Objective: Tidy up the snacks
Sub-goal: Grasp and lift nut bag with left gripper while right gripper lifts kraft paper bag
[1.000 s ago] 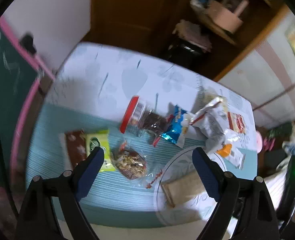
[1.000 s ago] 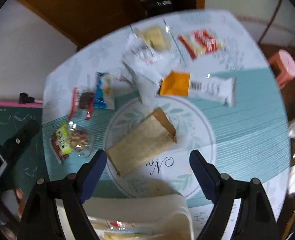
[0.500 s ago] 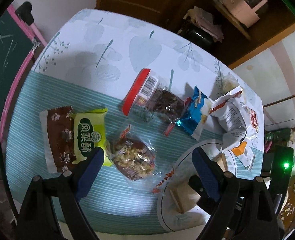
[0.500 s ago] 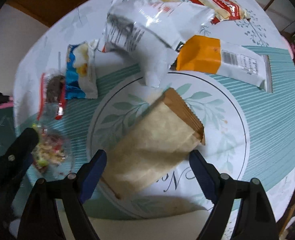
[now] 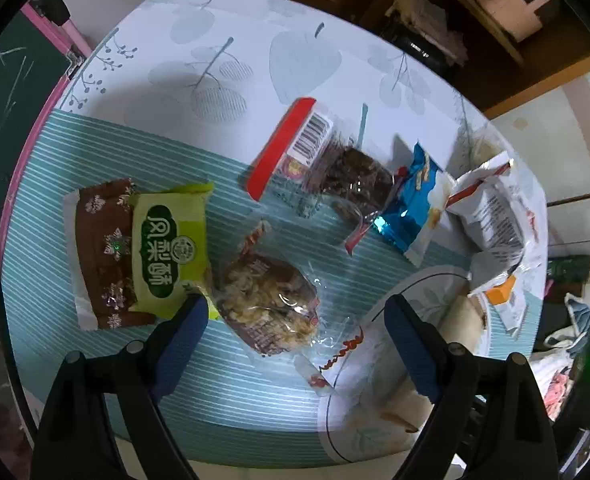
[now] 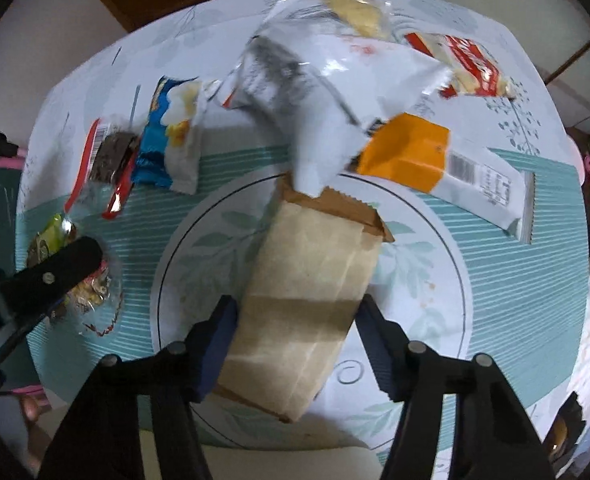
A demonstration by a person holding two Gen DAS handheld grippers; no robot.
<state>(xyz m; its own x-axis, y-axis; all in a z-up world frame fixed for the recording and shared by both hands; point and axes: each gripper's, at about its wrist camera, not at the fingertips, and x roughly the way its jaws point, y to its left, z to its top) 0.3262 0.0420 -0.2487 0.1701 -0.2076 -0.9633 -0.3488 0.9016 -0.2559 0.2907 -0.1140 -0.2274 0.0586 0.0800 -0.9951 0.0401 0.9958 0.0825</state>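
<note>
Right wrist view first: our right gripper [image 6: 295, 320] points straight down over the brown paper bag [image 6: 311, 280], which lies flat on the counter [image 6: 515, 300] inside the round leaf-print ring of the cloth. Its jaws have just been closing, and the bag sits between them. The left pad is at the bag's edge, while the right pad stands just beside the other edge; we cannot tell whether they press on it yet. Just beyond the bag's serrated top end, a white crumpled packet [image 6: 327, 92] overlaps it, and an orange-and-white packet [image 6: 435, 164] lies to the right. Farther off we see a red-and-white packet [image 6: 471, 68] and a pale yellow snack in clear wrap [image 6: 355, 12].

In the left wrist view, our left gripper [image 5: 295, 320] hangs with its jaws wide apart, gripping nothing, over a clear bag of mixed nuts [image 5: 271, 304]. The near part of that bag lies between the pads without touching them. To the left, a green packet [image 5: 171, 244] rests on top of a brown packet [image 5: 99, 256]. Beyond the nuts lies a red-topped clear bag of dark snacks [image 5: 335, 164], then a blue packet [image 5: 411, 208] touching it on the right.
</note>
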